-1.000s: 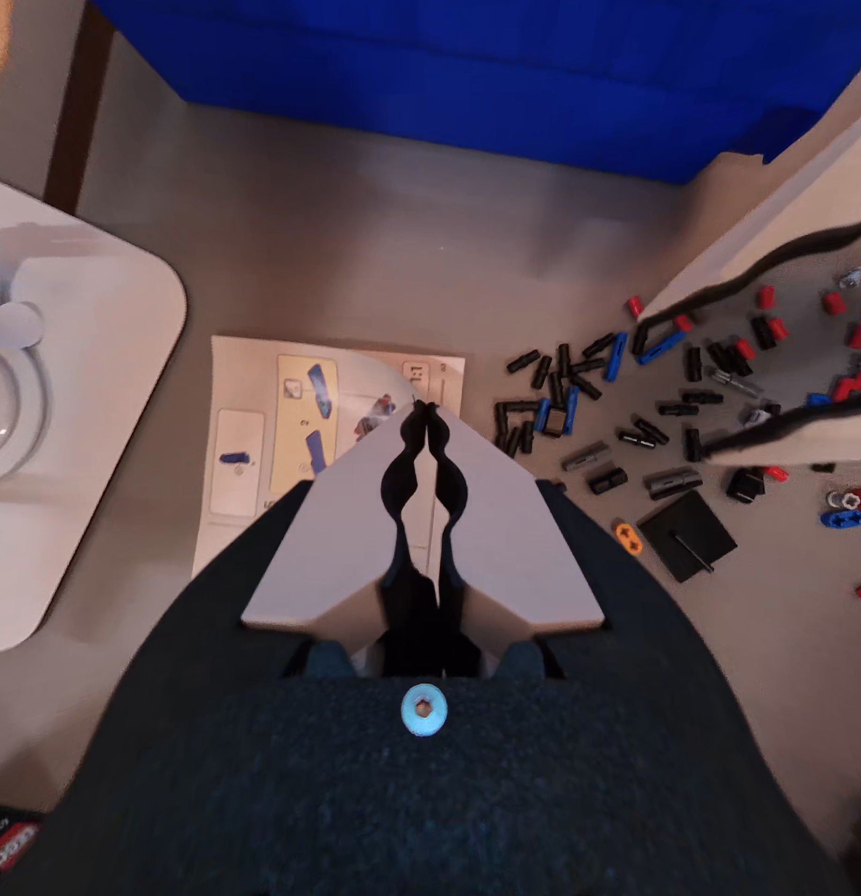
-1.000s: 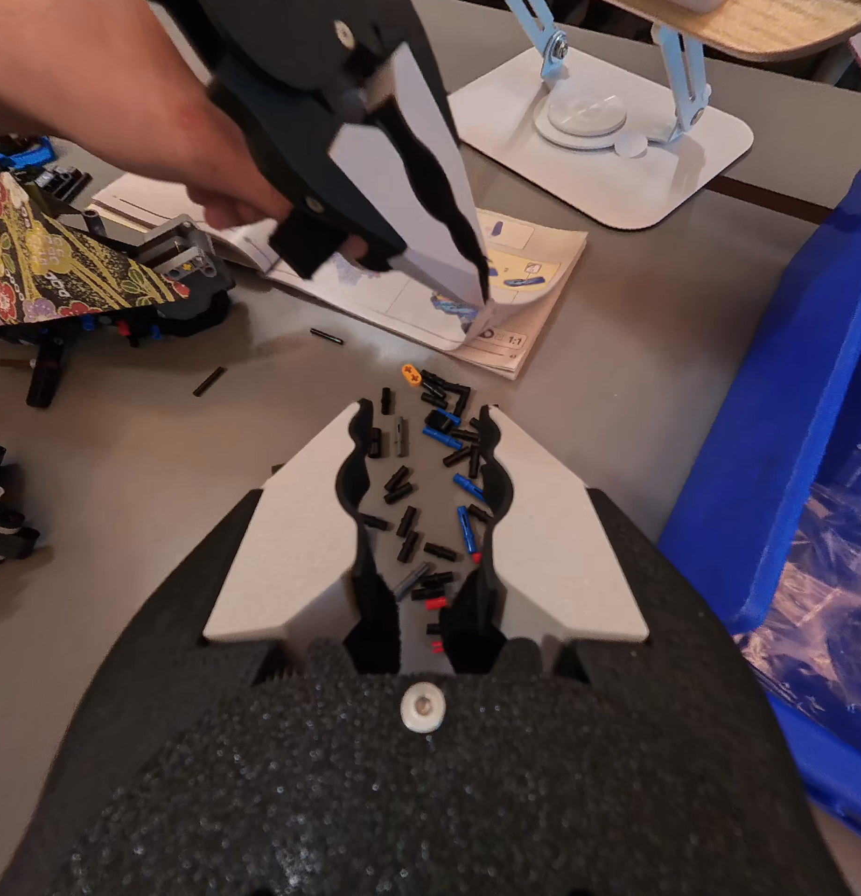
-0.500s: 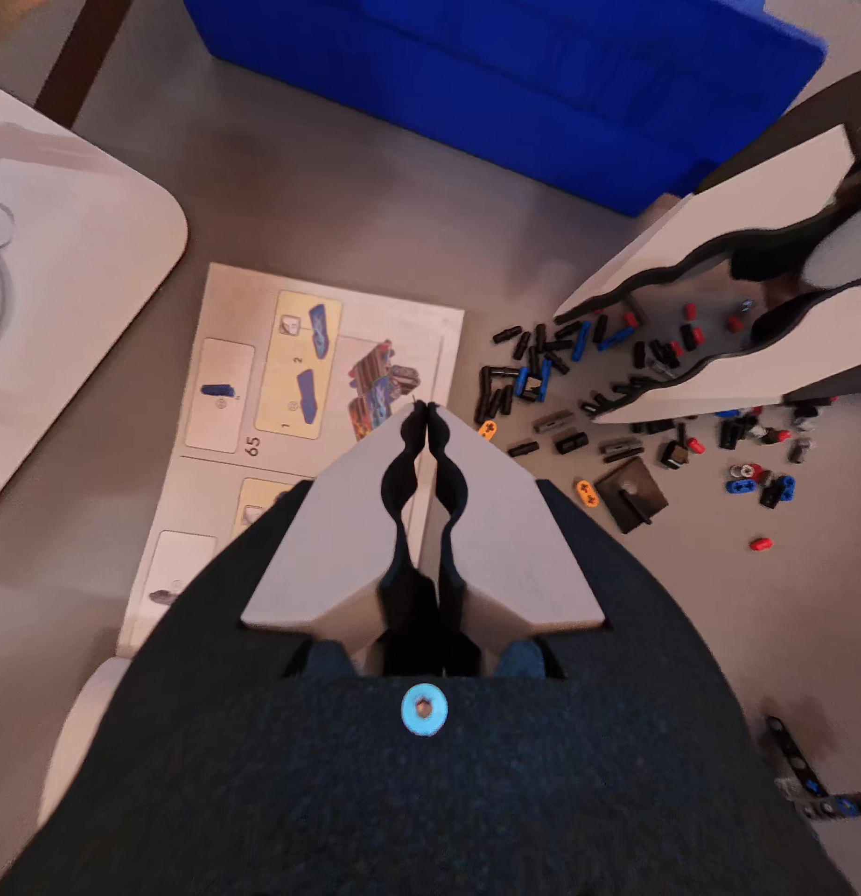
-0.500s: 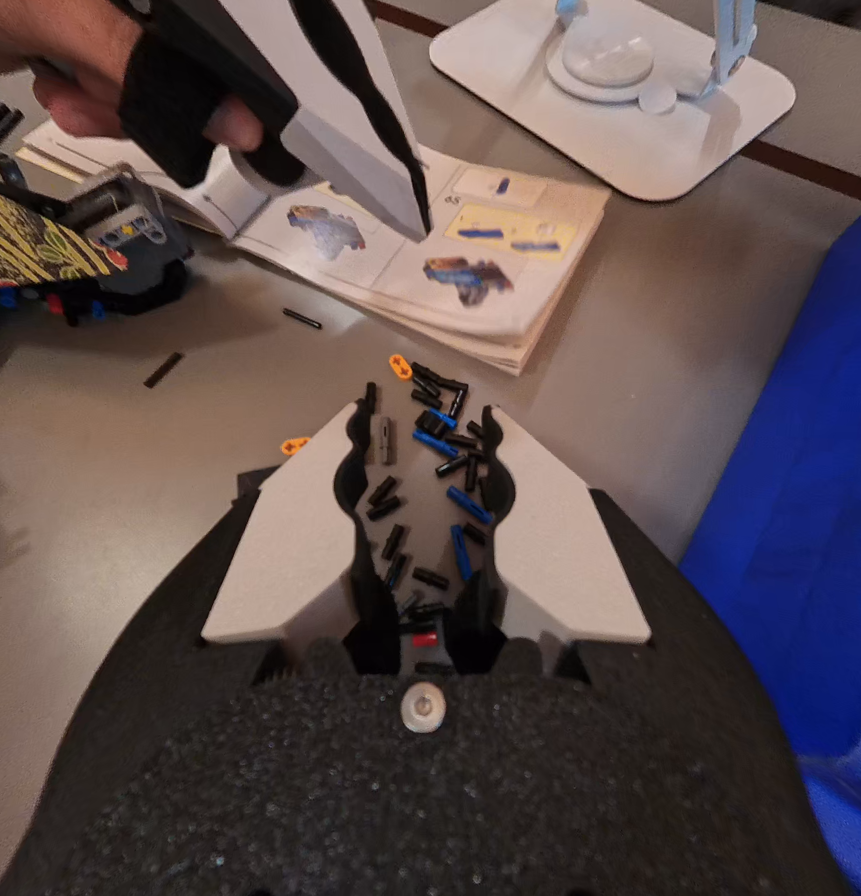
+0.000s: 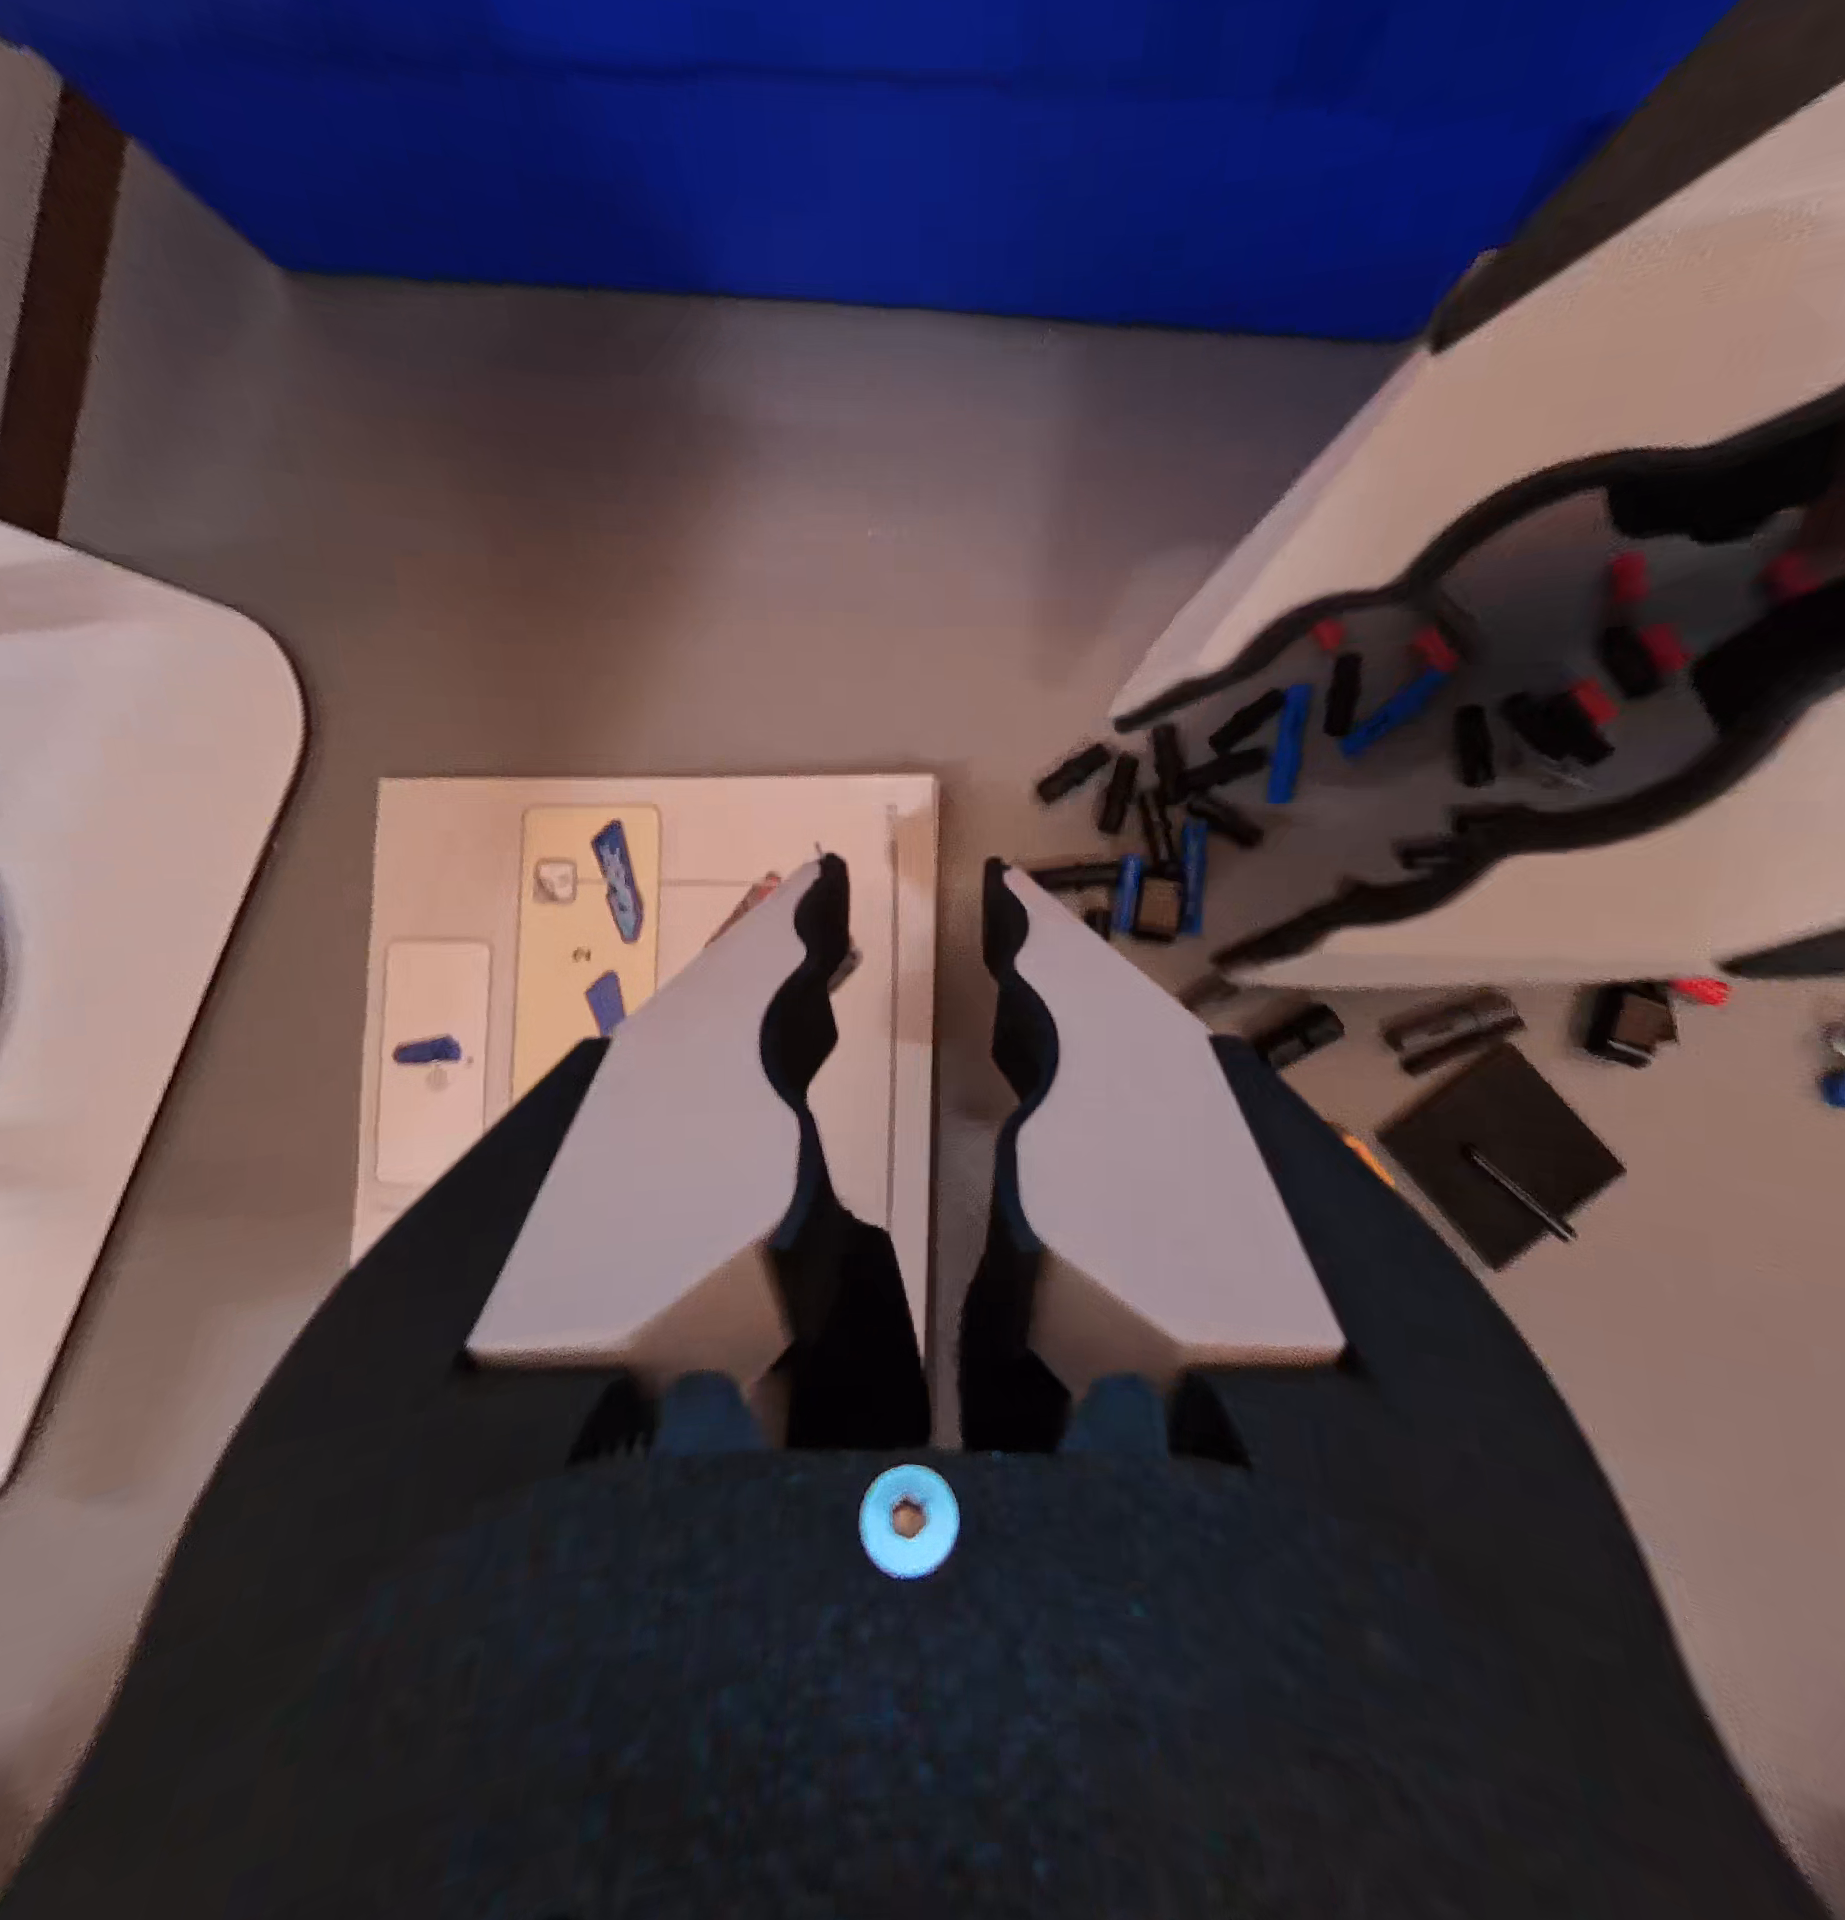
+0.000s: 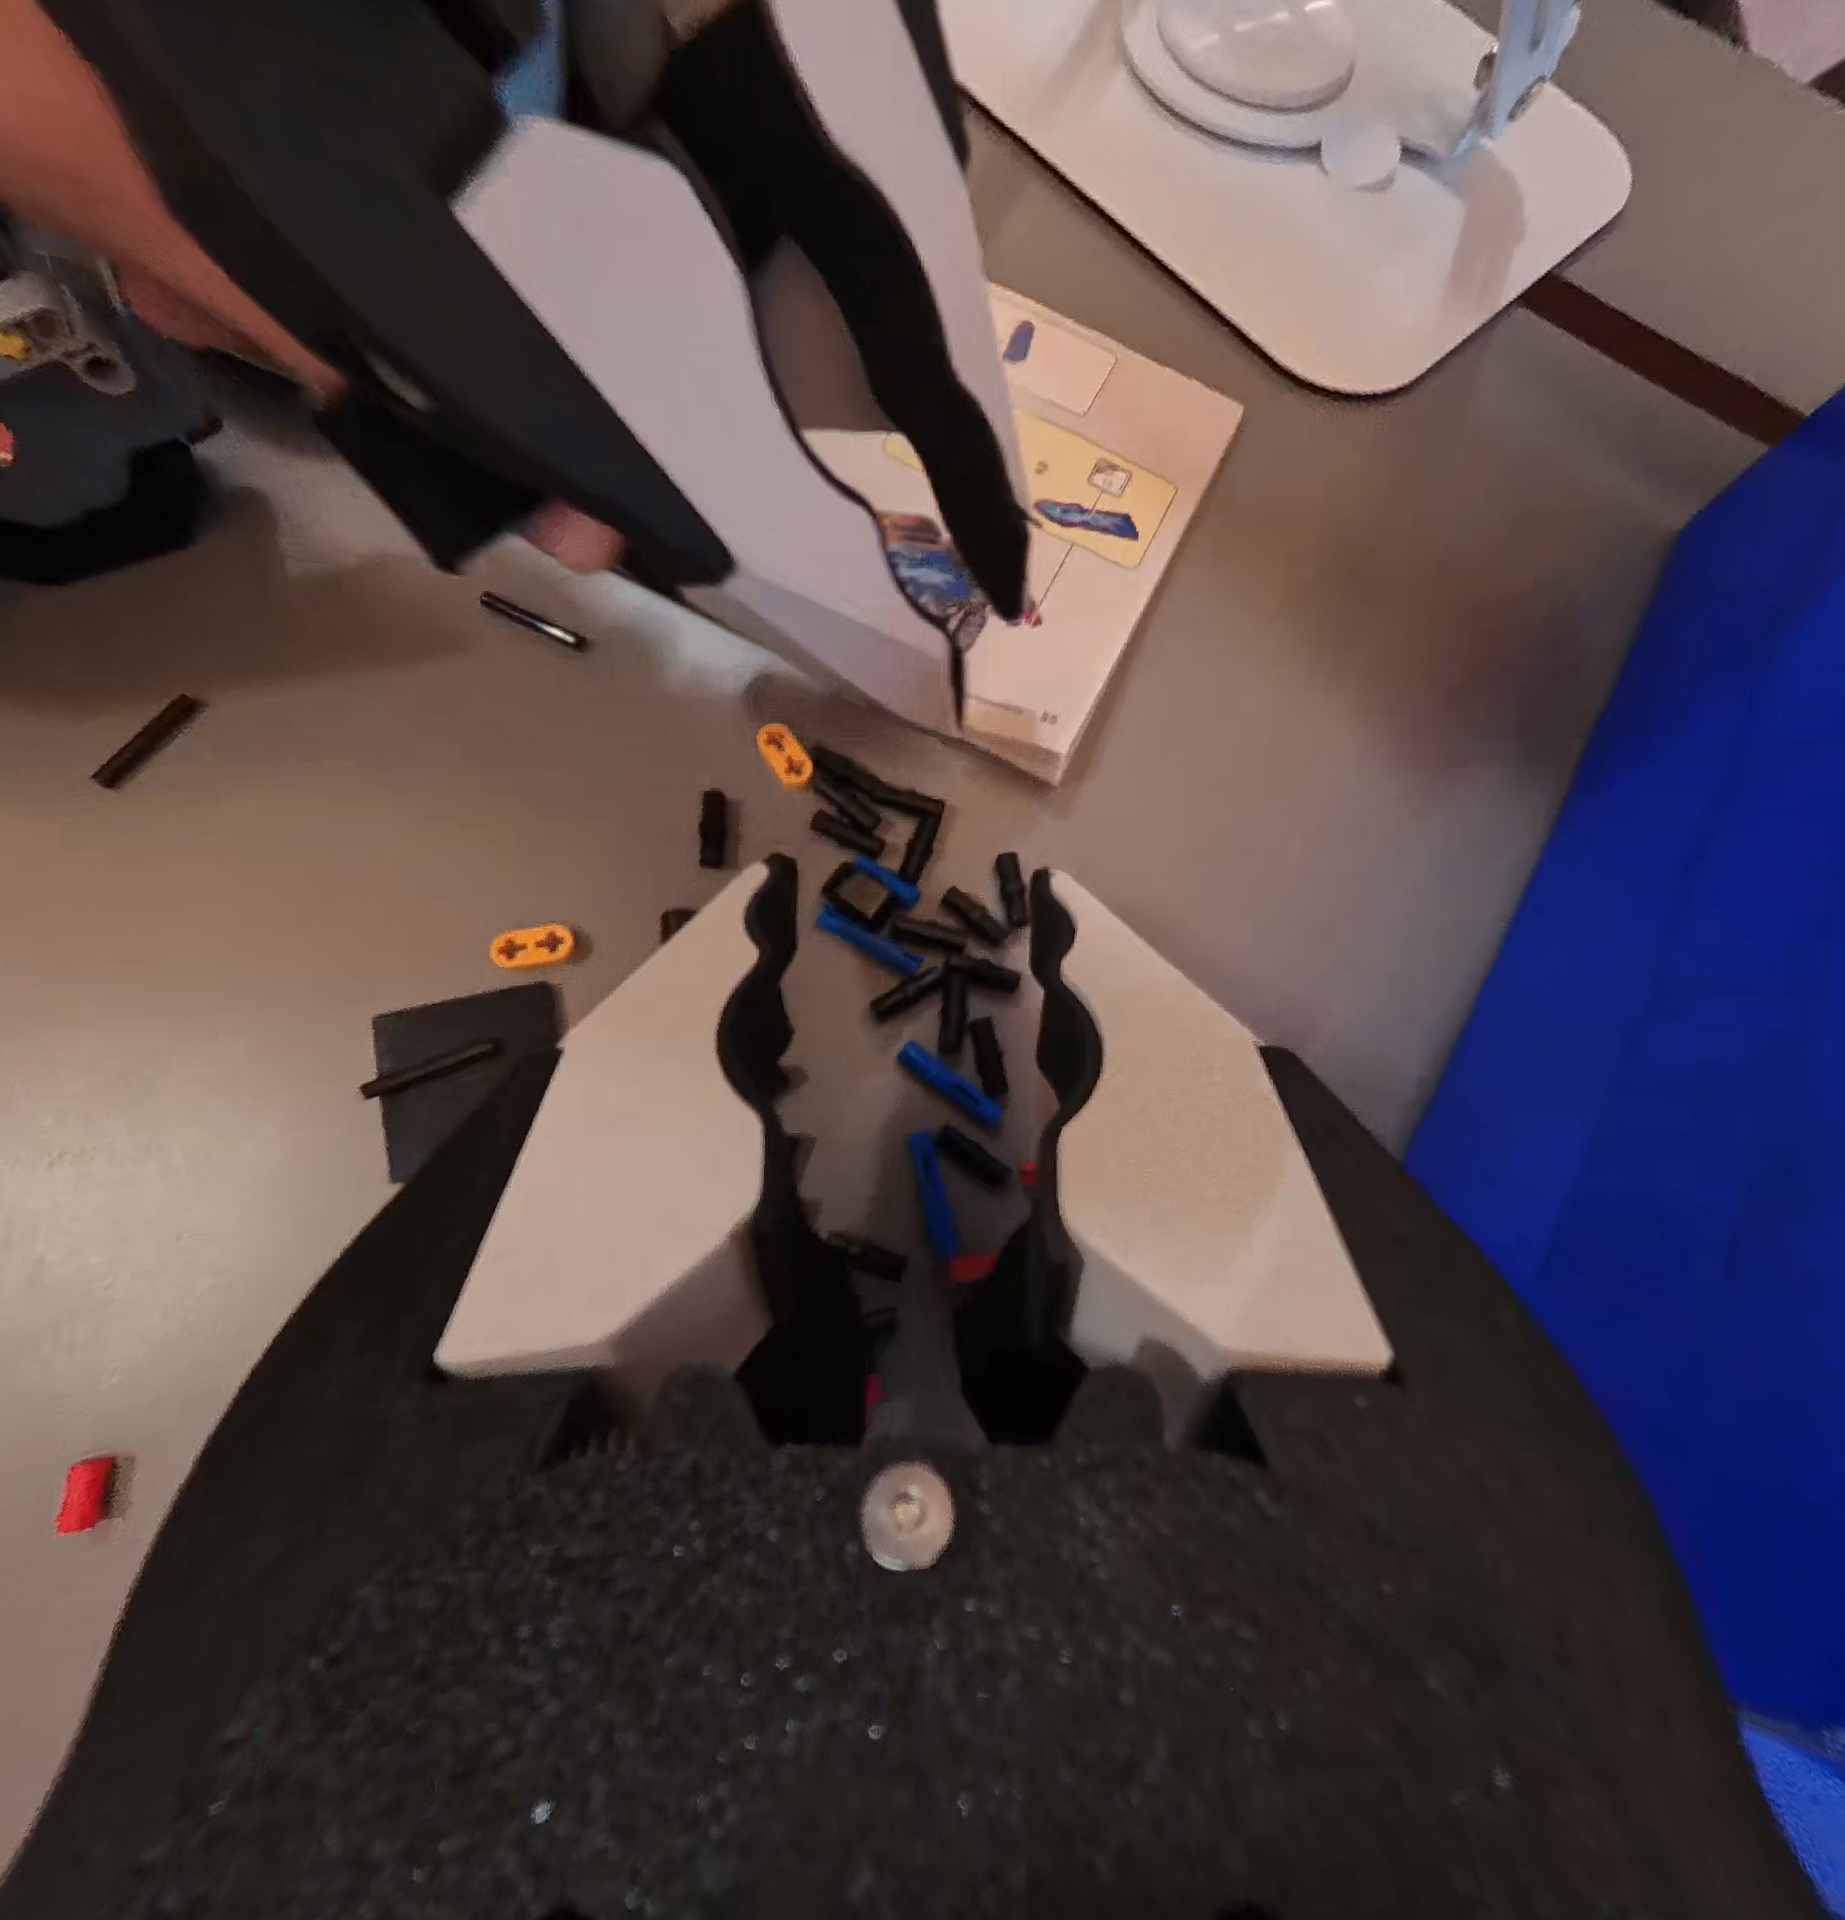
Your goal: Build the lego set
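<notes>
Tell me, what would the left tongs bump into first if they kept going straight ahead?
Probably the open instruction booklet: the left tongs are open and point down at its page, nothing between. How far off it lies is unclear.

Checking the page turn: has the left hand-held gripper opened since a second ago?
Yes. The left hand-held gripper, shut before, now gapes above the instruction booklet.

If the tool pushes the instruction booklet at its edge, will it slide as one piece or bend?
The instruction booklet lies flat and looks like many thin pages, so it would probably slide on the smooth table. Pinched at one corner, it would likely flop. Its top page might lift first.
</notes>
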A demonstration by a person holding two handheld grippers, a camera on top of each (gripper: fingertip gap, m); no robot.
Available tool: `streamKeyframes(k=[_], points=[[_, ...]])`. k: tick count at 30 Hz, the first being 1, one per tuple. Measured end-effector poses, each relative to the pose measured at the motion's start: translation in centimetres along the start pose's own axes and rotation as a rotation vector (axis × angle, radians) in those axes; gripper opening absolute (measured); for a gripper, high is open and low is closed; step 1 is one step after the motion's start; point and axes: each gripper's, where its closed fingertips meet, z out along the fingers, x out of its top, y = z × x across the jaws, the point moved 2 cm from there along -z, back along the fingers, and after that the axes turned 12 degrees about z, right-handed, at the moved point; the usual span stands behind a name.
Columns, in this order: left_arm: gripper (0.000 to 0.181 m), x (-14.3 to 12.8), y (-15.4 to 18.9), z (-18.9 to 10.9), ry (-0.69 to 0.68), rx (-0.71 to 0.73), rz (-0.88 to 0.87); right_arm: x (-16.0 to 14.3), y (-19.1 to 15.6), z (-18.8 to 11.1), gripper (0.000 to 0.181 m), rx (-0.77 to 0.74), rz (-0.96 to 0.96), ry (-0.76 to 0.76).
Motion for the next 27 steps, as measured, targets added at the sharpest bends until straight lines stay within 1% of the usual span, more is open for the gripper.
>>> streamKeyframes(k=[4,10,13,15,16,19,22,25,27], points=[[0.023,0.4,0.0,1.2,-0.031,0.006,0.052,-0.5,-0.1,-0.2,0.044,0.025,0.026,0.000],[0.021,-0.1,-0.4,1.7,-0.054,-0.013,0.031,-0.4,-0.4,-0.2,0.043,0.037,0.006,-0.008],[0.009,-0.3,-0.1,1.9,-0.056,-0.046,0.016,-0.5,-0.4,-0.2,0.043,0.045,0.009,-0.013],[0.006,-0.4,0.1,2.0,-0.055,-0.060,0.009,-0.4,-0.4,-0.3,0.043,0.050,0.016,-0.011],[0.001,-0.3,0.2,1.9,-0.044,-0.072,-0.004,-0.4,-0.3,-0.4,0.042,0.049,0.017,-0.008],[0.000,0.0,-0.2,1.1,-0.007,-0.066,-0.044,-0.3,0.0,-0.4,0.042,0.039,0.013,0.003],[0.000,0.1,-1.0,-0.4,0.040,-0.039,-0.077,-0.1,-0.1,-0.3,0.042,0.056,0.018,0.021],[0.000,-0.4,-1.8,-1.8,0.062,-0.020,-0.126,0.0,-0.8,0.5,0.044,0.098,0.038,0.012],[0.000,-1.1,-2.0,-2.4,0.061,-0.015,-0.138,0.7,-1.2,1.2,0.048,0.135,0.066,0.017]])
